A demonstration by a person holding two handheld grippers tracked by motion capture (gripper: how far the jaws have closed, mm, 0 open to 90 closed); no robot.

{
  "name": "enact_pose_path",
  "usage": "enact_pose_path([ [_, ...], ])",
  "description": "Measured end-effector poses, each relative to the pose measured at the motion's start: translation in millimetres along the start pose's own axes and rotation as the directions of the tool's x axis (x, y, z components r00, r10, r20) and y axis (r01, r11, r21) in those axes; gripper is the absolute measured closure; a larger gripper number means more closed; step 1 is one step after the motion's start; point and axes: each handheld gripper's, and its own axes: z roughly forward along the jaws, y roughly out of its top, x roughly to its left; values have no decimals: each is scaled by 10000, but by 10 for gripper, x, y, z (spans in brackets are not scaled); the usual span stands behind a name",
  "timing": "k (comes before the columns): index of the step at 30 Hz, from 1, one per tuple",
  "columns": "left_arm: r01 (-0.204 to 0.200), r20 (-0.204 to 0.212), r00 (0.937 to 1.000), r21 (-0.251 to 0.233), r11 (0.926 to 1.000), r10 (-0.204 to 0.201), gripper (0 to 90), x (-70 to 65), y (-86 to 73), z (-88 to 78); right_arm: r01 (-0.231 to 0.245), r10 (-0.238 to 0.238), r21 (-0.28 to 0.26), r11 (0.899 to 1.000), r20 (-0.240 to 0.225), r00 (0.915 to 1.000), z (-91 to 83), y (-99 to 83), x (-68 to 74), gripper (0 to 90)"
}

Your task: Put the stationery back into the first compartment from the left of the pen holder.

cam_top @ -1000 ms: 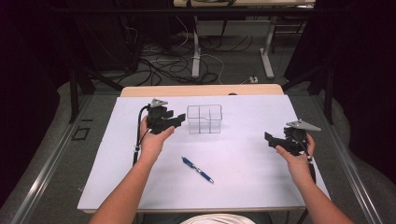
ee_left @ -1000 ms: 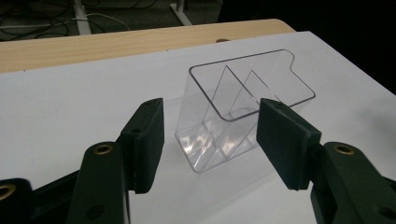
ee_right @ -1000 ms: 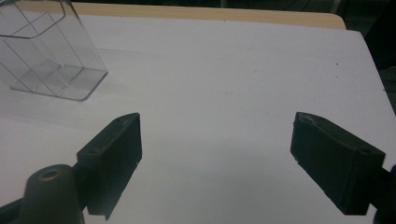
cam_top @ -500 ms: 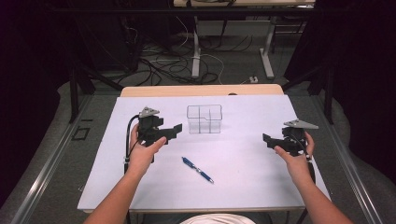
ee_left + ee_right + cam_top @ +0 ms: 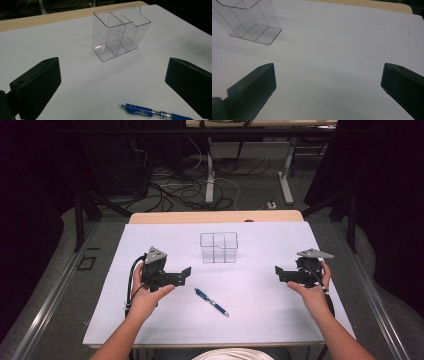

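Observation:
A clear plastic organizer (image 5: 218,247) with several compartments stands empty at the middle back of the white table (image 5: 260,320). A blue pen (image 5: 211,302) lies flat in front of it. My left gripper (image 5: 184,276) hovers left of the pen, pointing right; its jaws have just been opening and stand open with nothing between them. In the left gripper view the organizer (image 5: 120,37) is ahead and the pen (image 5: 152,114) lies low between the jaws. My right gripper (image 5: 278,274), at the right, points left; its jaws have also just been opening and are empty. The right gripper view catches the organizer (image 5: 249,22) at upper left.
A wooden strip (image 5: 215,216) borders the table's far edge. Beyond it are cables and table legs on the floor. White tabletop lies around the pen and between the two grippers.
My left hand has drawn left and toward the near edge, away from the organizer, and its jaws have spread wider. The right hand has stayed in place.

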Motion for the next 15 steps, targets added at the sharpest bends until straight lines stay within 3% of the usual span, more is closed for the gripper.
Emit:
enact_pose_path([
  [6, -58, -111, 9999, -98, 9999, 57, 1, -74, -81, -12, 507, -505, 136, 9986, -205, 9985, 21, 33, 195, 0],
  [9, -249, -109, 9996, 156, 9996, 250, 1, -96, -110, -33, 828, -822, 149, 9965, -379, 9959, 10, 53, 304, 0],
  [12, -41, 10, 10000, 106, 9999, 41, 1, -108, -131, -50, 1212, -1198, 157, 9925, -682, 9904, -9, 79, 434, 0],
  [15, -141, -122, 9998, 140, 9998, 143, 2, -94, -150, -69, 1517, -1489, 209, 9882, -998, 9838, -13, 103, 545, 2],
])
